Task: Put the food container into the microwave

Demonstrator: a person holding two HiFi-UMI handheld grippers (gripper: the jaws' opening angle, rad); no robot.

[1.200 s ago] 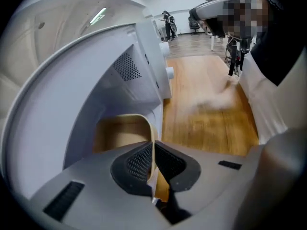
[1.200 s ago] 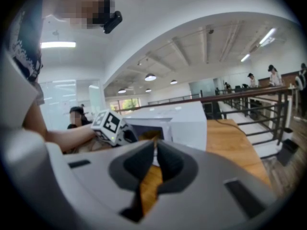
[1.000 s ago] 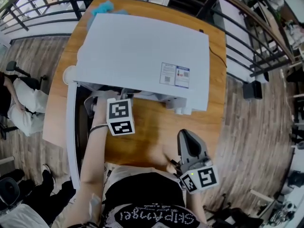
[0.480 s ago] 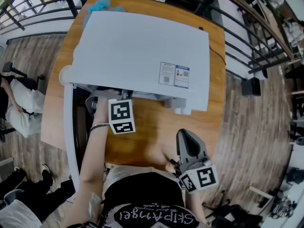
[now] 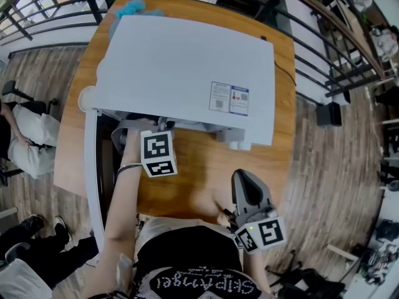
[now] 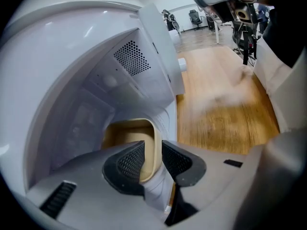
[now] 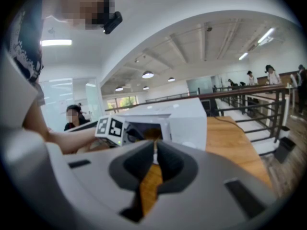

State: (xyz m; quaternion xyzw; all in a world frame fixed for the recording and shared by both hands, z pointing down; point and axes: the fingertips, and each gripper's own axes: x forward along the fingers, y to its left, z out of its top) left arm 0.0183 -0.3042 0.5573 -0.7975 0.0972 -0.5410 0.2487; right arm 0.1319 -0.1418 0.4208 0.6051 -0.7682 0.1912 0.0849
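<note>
- One white microwave [image 5: 187, 67] takes up the far part of the wooden counter [image 5: 206, 167]. Its front faces the counter's near edge.
- Its one door [image 5: 92, 167] stands swung open past the counter's left edge.
- Two printed labels [image 5: 229, 98] sit side by side on the microwave's top, toward its front right corner.
- One blue thing [image 5: 134, 8] peeks out behind the microwave at the counter's far left corner; I can't tell what it is.
- One food container [image 6: 127, 138], tan with a rounded rim, sits inside the microwave's cavity on its floor.
- There are two tongs, one in each of the person's hands.
- The left tongs [image 6: 152, 150] reach down into the cavity. Their jaws have just been opening and now stand wide apart.
- The container's rim stands between those jaws, with the mesh pads [image 6: 128, 161] clear of it, so nothing is gripped.
- The left tongs' marker cube [image 5: 158, 154] shows just outside the microwave's front.
- The right tongs [image 7: 155, 150] hang over the counter's near edge, well apart from the microwave. Their tips are closed together with nothing between them, and they point toward the open cavity.
</note>
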